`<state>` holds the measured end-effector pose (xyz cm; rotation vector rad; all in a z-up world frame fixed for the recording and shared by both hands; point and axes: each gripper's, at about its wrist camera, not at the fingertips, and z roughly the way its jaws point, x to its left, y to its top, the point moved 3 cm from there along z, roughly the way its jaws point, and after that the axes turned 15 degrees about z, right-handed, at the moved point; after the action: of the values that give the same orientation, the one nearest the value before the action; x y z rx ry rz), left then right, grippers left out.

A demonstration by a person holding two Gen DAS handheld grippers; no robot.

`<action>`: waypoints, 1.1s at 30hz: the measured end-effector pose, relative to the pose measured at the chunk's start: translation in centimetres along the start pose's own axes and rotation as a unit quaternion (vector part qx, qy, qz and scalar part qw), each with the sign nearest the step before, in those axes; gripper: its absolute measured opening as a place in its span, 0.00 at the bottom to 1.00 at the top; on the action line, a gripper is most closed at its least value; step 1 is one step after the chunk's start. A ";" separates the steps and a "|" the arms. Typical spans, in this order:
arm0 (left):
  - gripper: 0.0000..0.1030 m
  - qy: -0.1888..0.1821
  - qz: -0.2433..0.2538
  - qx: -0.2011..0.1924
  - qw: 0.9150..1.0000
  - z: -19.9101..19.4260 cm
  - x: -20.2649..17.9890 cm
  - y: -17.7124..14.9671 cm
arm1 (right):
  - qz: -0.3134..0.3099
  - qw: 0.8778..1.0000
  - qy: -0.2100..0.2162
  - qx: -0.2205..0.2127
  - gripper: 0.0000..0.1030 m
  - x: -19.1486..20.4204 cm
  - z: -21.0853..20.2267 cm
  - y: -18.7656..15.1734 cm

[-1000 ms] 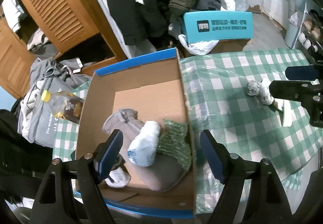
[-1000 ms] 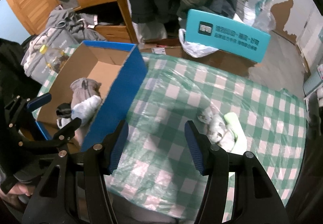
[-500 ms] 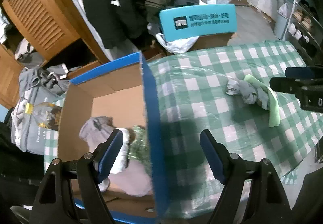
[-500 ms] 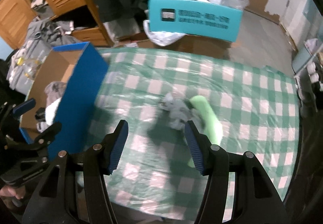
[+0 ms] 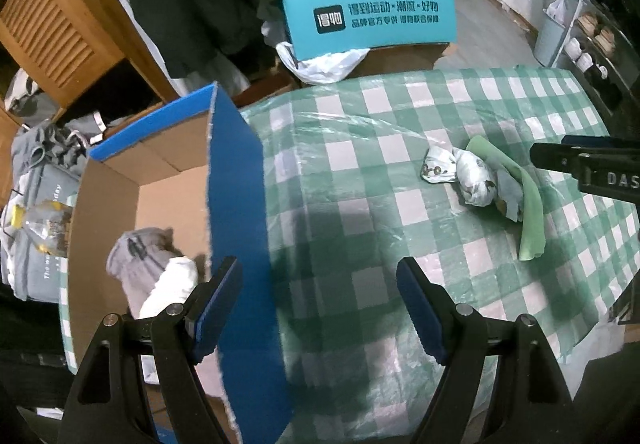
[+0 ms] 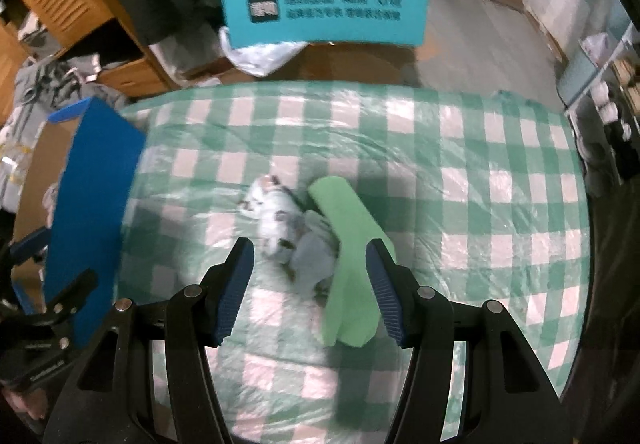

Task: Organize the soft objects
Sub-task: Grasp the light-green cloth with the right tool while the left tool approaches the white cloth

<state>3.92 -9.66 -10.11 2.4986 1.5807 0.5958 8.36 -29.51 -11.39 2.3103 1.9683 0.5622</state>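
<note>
Left wrist view: we see the left gripper (image 5: 318,308) with jaws spread wide and nothing between them, poised over the blue side wall of the cardboard box (image 5: 236,228) and the green-checked tablecloth (image 5: 360,147). Inside the box lie a grey garment (image 5: 138,250) and a white bundle (image 5: 170,284) touching it. Well to the right on the cloth sits a patterned white sock bundle (image 5: 460,173), with a green cloth (image 5: 516,187) lying against its far side; the tip of the right gripper (image 5: 584,163) shows just beyond them at the frame edge. Right wrist view, somewhat blurred: we see the right gripper (image 6: 308,284) parted, gripping nothing, directly above the sock bundle (image 6: 276,219) and green cloth (image 6: 348,264), which rest on the tablecloth (image 6: 460,163). The box (image 6: 92,199) stands at left.
</note>
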 end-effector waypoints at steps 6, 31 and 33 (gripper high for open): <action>0.78 -0.009 0.001 0.011 1.000 1.9 -0.9 1.2 | 0.024 0.999 -0.009 0.022 0.56 -1.9 3.0 0.3; 0.78 -0.037 0.009 0.042 0.998 5.5 -2.9 2.2 | 0.034 0.996 0.001 0.080 0.56 -2.7 7.3 -1.2; 0.78 -0.036 0.010 0.041 0.998 5.4 -2.7 2.1 | 0.029 0.996 0.009 0.089 0.56 -2.1 7.3 -1.8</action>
<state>6.75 -12.46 -15.09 2.5657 1.5882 0.4458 8.65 -29.84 -19.20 2.4802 2.0443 0.4280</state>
